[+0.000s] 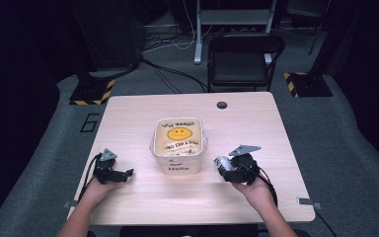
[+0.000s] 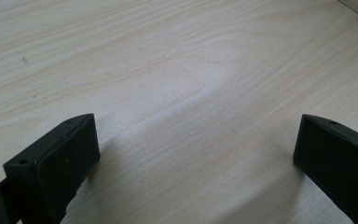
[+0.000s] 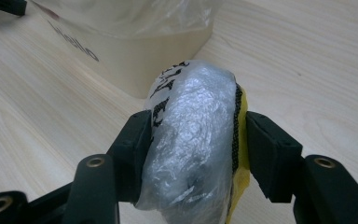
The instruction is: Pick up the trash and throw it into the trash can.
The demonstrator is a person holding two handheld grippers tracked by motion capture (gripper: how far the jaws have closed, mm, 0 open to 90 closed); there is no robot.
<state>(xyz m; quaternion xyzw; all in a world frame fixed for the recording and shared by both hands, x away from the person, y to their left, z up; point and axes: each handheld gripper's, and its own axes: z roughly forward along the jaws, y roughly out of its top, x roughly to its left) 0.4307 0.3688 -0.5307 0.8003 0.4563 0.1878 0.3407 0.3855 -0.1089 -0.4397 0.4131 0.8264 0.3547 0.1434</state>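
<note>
Plastic-wrapped roll (image 3: 193,140) sits clamped in the right tongs (image 1: 225,167) just beside the lined bin (image 1: 179,144) at mid-table (image 1: 256,123); left tongs (image 1: 121,174) gape over bare wood.

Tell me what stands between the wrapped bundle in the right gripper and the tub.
Nothing visible does. The right gripper holds the wrapped bundle just beside the tub, with bare table between. The tub's open top already holds a smiley-printed bag.
</note>
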